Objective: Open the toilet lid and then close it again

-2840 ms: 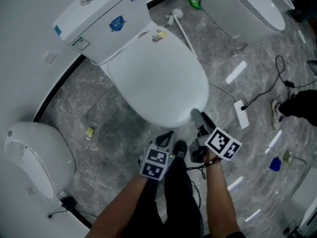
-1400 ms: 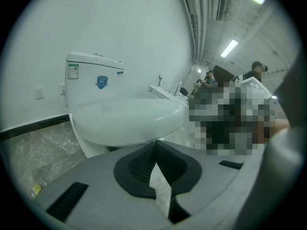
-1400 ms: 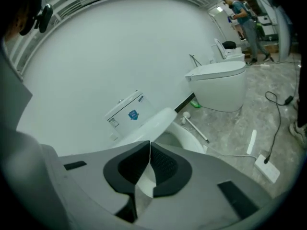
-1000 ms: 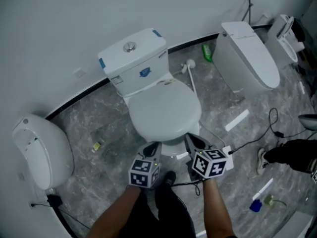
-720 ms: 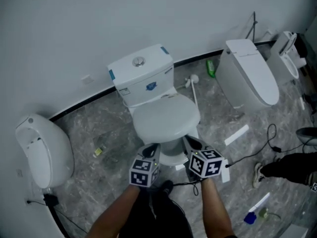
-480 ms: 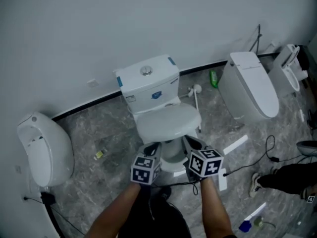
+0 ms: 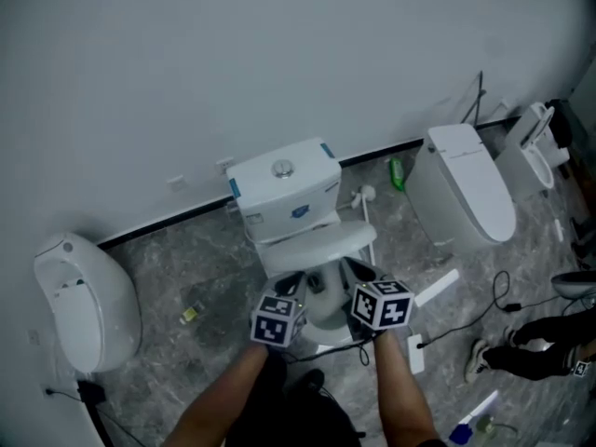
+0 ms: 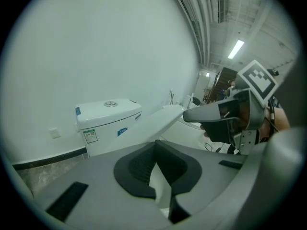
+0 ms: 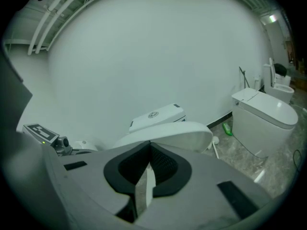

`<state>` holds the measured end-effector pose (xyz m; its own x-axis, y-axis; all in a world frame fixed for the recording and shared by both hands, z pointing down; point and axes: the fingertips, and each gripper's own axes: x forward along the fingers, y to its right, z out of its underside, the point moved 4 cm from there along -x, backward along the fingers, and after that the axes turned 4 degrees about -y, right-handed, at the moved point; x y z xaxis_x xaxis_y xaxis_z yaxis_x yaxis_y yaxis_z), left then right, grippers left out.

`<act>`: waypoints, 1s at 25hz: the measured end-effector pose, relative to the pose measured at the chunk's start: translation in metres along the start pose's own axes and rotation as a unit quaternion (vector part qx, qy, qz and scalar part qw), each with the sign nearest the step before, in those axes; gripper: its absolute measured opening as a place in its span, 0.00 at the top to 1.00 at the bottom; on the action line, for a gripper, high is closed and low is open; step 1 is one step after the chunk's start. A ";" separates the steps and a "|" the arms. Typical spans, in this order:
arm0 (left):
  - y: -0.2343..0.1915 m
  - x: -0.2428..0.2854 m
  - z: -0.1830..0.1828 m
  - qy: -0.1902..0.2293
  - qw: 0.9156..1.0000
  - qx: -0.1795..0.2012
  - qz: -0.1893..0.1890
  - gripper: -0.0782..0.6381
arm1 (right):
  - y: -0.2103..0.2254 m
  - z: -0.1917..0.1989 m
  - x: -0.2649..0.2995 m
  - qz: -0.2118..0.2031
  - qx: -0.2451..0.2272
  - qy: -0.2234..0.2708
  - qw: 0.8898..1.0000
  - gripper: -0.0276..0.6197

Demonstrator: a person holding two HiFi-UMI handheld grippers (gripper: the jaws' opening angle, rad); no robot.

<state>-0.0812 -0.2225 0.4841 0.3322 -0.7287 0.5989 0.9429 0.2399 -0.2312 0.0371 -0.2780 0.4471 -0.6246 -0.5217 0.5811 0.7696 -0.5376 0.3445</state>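
Note:
A white toilet stands against the wall, its lid [image 7: 315, 246] lying down over the bowl and its tank [image 7: 284, 190] behind. Both my grippers hover in front of the bowl's front edge, clear of the lid. My left gripper [image 7: 291, 285] is shut with nothing in it; in the left gripper view its dark pads [image 8: 139, 166] meet below the tank [image 8: 106, 119]. My right gripper [image 7: 358, 272] is likewise shut and empty, and it [image 9: 145, 171] points at the lid [image 9: 168, 134]. From the left gripper view the right gripper [image 8: 218, 121] shows at the right.
A second white toilet [image 7: 470, 194] stands to the right, and a white fixture [image 7: 79, 301] to the left. A green bottle [image 7: 399, 172] and a toilet brush [image 7: 363, 199] lie by the wall. A power strip [image 7: 414, 353], cables and a person's shoe [image 7: 477, 359] are on the grey floor.
Both grippers have drawn back from the toilet and risen together, still shut. The toilet now looks smaller and farther off. The lid stays down.

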 end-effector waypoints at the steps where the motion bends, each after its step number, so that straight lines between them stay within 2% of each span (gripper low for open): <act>1: -0.004 0.001 -0.004 0.000 1.000 0.002 0.002 0.89 | -0.002 -0.005 0.003 0.003 0.003 0.002 1.000 0.94; 15: -0.062 0.022 -0.069 -0.007 1.000 0.024 0.011 0.89 | -0.017 -0.055 0.039 0.029 0.020 -0.001 0.999 0.94; 25: -0.085 0.039 -0.089 -0.018 0.998 0.042 0.033 0.89 | -0.020 -0.075 0.034 0.049 0.031 0.013 0.998 0.94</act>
<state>-0.1504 -0.3279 0.4589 0.3932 -0.6869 0.6112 0.9171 0.3405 -0.2073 -0.0097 -0.3345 0.4050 -0.5483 -0.5878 0.5949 0.8337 -0.4408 0.3328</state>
